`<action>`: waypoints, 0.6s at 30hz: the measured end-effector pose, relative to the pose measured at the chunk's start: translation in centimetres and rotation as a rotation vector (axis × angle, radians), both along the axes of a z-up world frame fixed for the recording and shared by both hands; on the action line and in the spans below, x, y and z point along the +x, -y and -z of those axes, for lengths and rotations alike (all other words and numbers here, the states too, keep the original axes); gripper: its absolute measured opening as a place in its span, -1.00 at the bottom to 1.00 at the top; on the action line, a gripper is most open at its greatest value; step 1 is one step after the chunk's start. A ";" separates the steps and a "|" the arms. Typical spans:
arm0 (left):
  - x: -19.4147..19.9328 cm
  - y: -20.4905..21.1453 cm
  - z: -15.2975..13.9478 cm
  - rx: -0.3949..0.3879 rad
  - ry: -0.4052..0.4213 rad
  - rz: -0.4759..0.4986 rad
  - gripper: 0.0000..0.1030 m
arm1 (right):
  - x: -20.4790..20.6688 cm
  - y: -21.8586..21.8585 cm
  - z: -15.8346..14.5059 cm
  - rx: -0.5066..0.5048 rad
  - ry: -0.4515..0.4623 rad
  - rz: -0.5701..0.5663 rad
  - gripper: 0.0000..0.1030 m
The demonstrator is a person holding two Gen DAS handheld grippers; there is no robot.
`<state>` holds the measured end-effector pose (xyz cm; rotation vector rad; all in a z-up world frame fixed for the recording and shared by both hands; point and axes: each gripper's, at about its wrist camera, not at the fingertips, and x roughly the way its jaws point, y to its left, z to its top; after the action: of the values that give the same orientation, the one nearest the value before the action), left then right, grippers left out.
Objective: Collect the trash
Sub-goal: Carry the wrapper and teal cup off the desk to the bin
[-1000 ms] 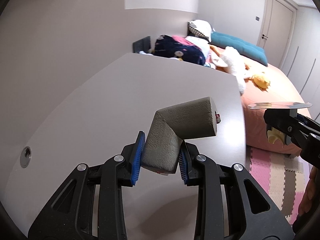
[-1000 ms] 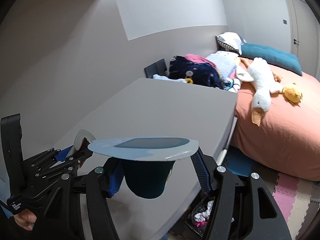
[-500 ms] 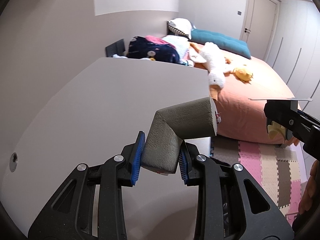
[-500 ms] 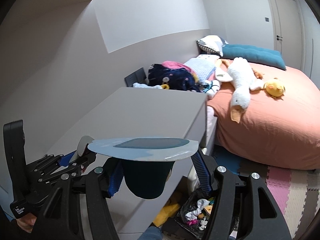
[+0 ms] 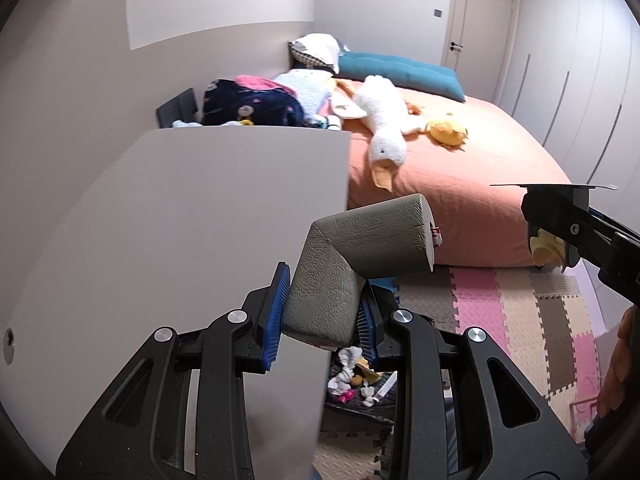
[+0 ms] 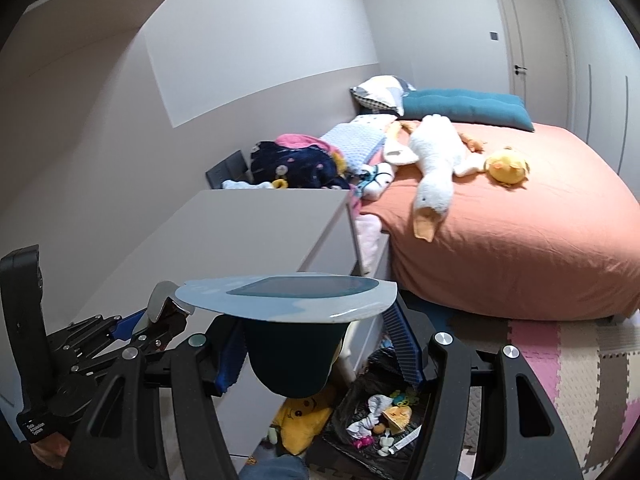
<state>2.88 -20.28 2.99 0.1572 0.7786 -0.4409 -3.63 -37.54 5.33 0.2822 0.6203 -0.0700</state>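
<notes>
My left gripper (image 5: 320,312) is shut on a bent grey-green foam corner guard (image 5: 360,256), held over the right edge of a white desk (image 5: 192,216). My right gripper (image 6: 312,344) is shut on a dark cup with a pale blue peel-off lid (image 6: 292,292); it also shows at the right of the left wrist view (image 5: 556,216). A black-lined trash bin (image 6: 380,420) with scraps inside stands on the floor below both grippers, beside the desk; it also shows in the left wrist view (image 5: 360,388).
A bed with an orange sheet (image 6: 520,224) holds a white goose plush (image 6: 436,168), a yellow duck plush (image 6: 508,168), clothes and pillows. A yellow plush (image 6: 304,420) lies by the bin. Coloured foam mats (image 5: 520,320) cover the floor.
Both grippers have moved right, off the desk top toward its edge, each still holding its item. The trash bin on the floor has come into view beneath them.
</notes>
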 end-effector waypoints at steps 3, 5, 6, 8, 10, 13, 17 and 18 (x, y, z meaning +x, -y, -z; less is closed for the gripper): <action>-0.1 1.2 0.2 0.003 -0.004 0.026 -0.39 | -0.5 1.3 0.2 0.004 -0.005 0.028 0.23; -0.2 2.2 0.3 0.008 -0.008 0.048 -0.39 | -0.9 2.3 0.4 0.008 -0.007 0.050 0.23; -0.2 2.7 0.4 0.010 -0.010 0.058 -0.39 | -1.1 2.6 0.5 0.010 -0.007 0.057 0.23; -0.3 3.3 0.5 0.013 -0.013 0.073 -0.39 | -1.5 3.4 0.6 0.013 -0.009 0.075 0.23; -0.5 4.1 0.5 0.015 -0.014 0.089 -0.39 | -1.7 4.2 0.7 0.016 -0.011 0.094 0.23; -0.5 4.9 0.6 0.019 -0.016 0.109 -0.39 | -2.1 5.2 0.9 0.018 -0.014 0.116 0.23; -0.6 6.0 0.7 0.022 -0.019 0.131 -0.39 | -2.5 6.3 1.1 0.020 -0.018 0.142 0.23; -0.6 6.3 0.8 0.022 -0.021 0.134 -0.39 | -2.6 6.6 1.2 0.022 -0.020 0.149 0.23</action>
<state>2.31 -26.57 2.23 0.2266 0.7970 -0.5620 -6.24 -44.14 4.12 0.3489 0.6193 -0.2096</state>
